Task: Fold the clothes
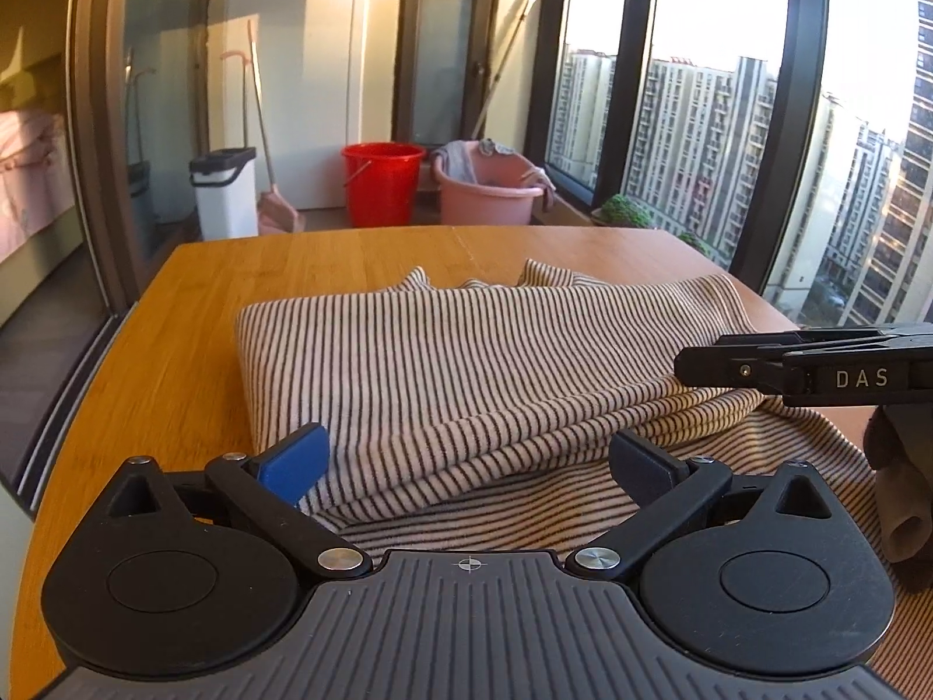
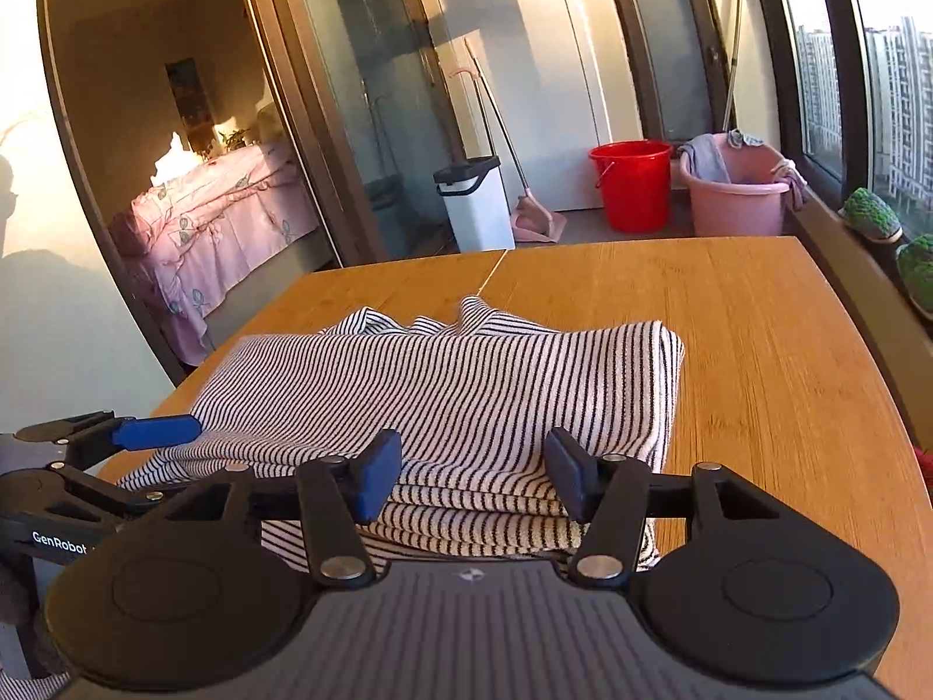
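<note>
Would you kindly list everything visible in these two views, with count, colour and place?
Striped garment: one, white with dark stripes, folded in layers on the table.
Table: one, orange-brown wood.
Bucket: one, red, floor beyond the table.
Basin: one, pink, cloths draped on it, right of the bucket.
Bin: one, white with black lid, left of the bucket.
Dustpan: one, pink, beside the bin.
Bed: one, pink cover, behind the glass door.
Plants: two, green, on the windowsill.
Left tool: open, at the garment's near edge.
Right tool: open, near edge between its pads.

Beyond the table: red bucket, pink basin just right of it, white bin left.
</note>
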Demonstrator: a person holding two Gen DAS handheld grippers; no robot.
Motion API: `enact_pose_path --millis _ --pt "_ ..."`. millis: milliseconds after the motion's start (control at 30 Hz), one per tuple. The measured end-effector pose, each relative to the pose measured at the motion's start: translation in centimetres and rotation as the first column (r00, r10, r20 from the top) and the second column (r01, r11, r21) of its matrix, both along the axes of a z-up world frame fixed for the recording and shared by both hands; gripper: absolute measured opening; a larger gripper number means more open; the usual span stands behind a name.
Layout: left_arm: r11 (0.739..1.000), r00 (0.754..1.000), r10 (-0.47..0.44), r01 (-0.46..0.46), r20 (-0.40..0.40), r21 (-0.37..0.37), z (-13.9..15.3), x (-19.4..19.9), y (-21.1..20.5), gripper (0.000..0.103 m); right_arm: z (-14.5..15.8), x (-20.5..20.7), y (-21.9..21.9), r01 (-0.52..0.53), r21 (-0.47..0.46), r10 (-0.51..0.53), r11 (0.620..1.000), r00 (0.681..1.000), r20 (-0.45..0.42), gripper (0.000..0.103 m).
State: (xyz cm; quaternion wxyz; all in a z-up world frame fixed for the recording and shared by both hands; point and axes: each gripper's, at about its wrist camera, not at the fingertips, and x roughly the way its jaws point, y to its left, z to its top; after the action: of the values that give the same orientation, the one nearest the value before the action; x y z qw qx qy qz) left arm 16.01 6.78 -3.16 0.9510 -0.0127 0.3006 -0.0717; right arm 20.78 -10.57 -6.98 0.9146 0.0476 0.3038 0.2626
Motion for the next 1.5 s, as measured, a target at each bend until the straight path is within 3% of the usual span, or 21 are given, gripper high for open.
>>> enact_pose_path --millis 133,567,1500 --pt "0.999 1.000 -0.003 0.003 0.002 0.035 0.0 -0.3 -0.6 0.103 0.1 -0.6 0.7 0.013 -0.044 -0.011 0.999 0.999 0.035 0.058" --pt "1.000 1.000 -0.008 0.008 0.013 -0.011 0.2 -0.7 0.3 0.103 0.3 -1.0 1.1 0.008 -0.055 -0.005 0.998 0.999 0.048 0.067" --pt "1.000 1.000 -0.008 0.008 0.014 -0.013 0.2 -0.6 0.1 0.103 0.5 -1.1 1.3 -0.022 -0.041 0.024 0.999 0.998 0.050 0.093"
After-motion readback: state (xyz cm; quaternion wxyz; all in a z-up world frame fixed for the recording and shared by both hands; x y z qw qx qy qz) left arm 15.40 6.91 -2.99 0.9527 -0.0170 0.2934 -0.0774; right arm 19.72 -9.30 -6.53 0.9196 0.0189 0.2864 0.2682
